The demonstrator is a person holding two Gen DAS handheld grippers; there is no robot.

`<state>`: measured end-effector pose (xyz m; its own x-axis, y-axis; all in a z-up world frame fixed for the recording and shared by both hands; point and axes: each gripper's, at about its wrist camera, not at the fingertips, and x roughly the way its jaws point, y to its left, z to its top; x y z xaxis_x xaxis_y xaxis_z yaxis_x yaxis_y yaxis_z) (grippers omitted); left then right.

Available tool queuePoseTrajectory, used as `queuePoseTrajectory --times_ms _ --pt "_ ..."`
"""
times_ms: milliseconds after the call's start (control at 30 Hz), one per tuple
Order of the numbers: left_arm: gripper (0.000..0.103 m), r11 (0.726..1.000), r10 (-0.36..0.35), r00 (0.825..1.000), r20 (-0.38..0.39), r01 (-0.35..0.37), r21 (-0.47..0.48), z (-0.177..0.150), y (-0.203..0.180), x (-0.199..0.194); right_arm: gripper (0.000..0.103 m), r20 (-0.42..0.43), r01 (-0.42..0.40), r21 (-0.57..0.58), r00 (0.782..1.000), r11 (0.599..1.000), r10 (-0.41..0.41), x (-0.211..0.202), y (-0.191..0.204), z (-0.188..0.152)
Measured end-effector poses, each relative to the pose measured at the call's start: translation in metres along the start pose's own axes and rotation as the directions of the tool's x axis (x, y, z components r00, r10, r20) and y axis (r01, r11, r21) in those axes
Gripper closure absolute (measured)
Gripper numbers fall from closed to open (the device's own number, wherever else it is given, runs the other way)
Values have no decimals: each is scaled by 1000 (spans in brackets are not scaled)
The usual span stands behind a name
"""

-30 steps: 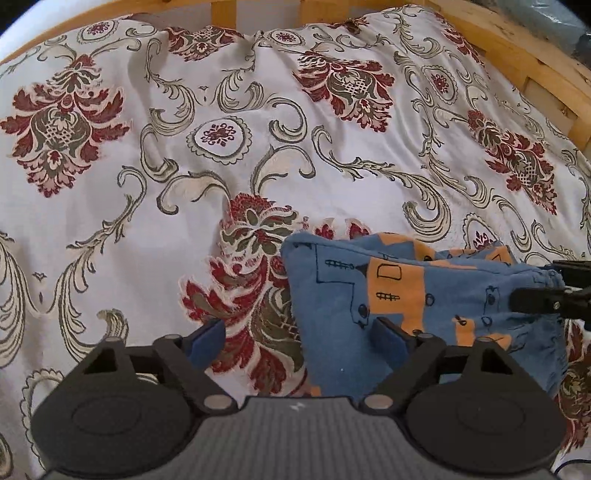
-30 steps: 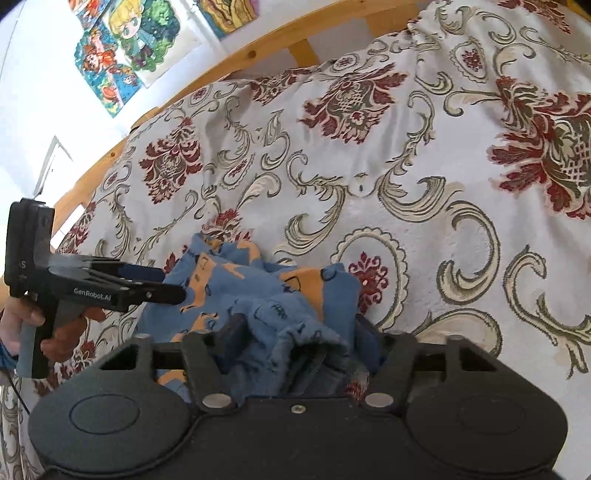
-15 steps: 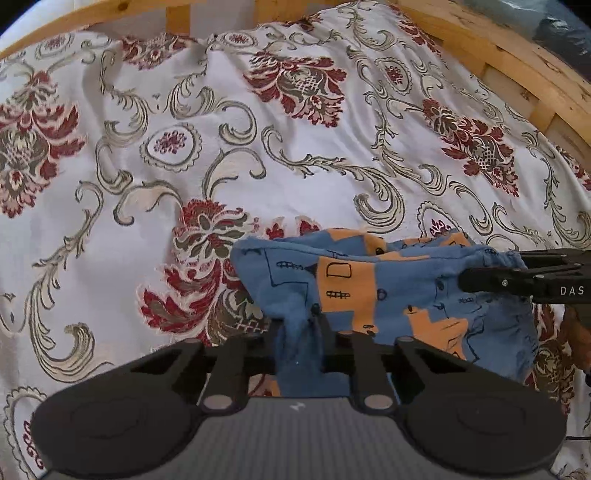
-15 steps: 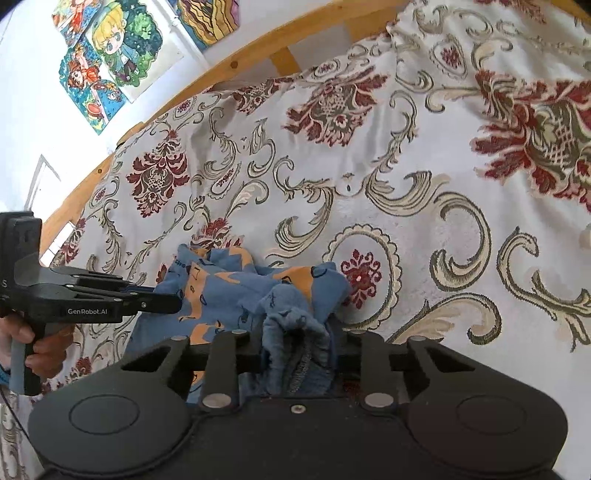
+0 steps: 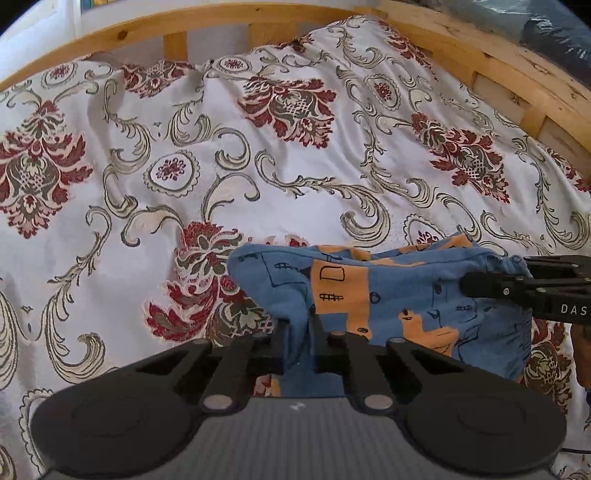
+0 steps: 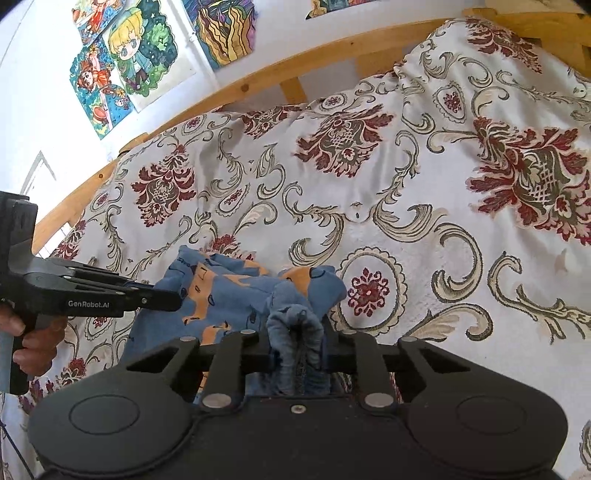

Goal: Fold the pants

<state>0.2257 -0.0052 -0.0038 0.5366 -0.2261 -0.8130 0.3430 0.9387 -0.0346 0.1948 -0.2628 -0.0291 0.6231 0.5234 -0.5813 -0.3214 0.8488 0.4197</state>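
Observation:
Small blue pants [image 5: 388,291] with orange patches lie bunched on a floral bedspread [image 5: 258,166]. My left gripper [image 5: 299,332] is shut on a fold at the left end of the pants. My right gripper [image 6: 297,332] is shut on a gathered bunch at the other end of the pants [image 6: 229,291]. In the left wrist view the right gripper [image 5: 476,284] reaches in from the right edge. In the right wrist view the left gripper [image 6: 173,297] reaches in from the left, held by a hand. The cloth is raised slightly between the two.
The white, red and gold bedspread [image 6: 406,184] covers the whole bed. A wooden bed rail [image 5: 221,26] runs along the far side and curves round at the right [image 5: 517,74]. Colourful drawings [image 6: 136,59] hang on the white wall behind.
Both grippers went from open around the cloth to shut on it. Both views have since tilted up, showing more of the bed rail and wall; the pants ends lift slightly.

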Motion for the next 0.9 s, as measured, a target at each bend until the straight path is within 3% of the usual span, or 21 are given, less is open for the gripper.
queuePoseTrajectory --times_ms 467,500,633,733,900 --pt "94 1000 21 998 54 -22 9 -9 -5 -9 80 19 -1 -10 1000 1000 1 -5 1 -4" --pt "94 1000 23 998 55 -24 11 -10 -6 -9 78 12 -10 -9 1000 1000 10 -4 0 -4" --pt "94 1000 26 999 31 -26 -6 -12 -1 -3 35 -16 -45 70 999 997 46 1 -19 -2" --pt "92 999 6 1000 13 -5 -40 -14 8 2 34 -27 -99 101 994 990 102 -2 -33 -3" --pt "81 996 -38 999 -6 38 -82 -17 18 0 38 -65 -175 185 980 967 190 -1 -55 -6"
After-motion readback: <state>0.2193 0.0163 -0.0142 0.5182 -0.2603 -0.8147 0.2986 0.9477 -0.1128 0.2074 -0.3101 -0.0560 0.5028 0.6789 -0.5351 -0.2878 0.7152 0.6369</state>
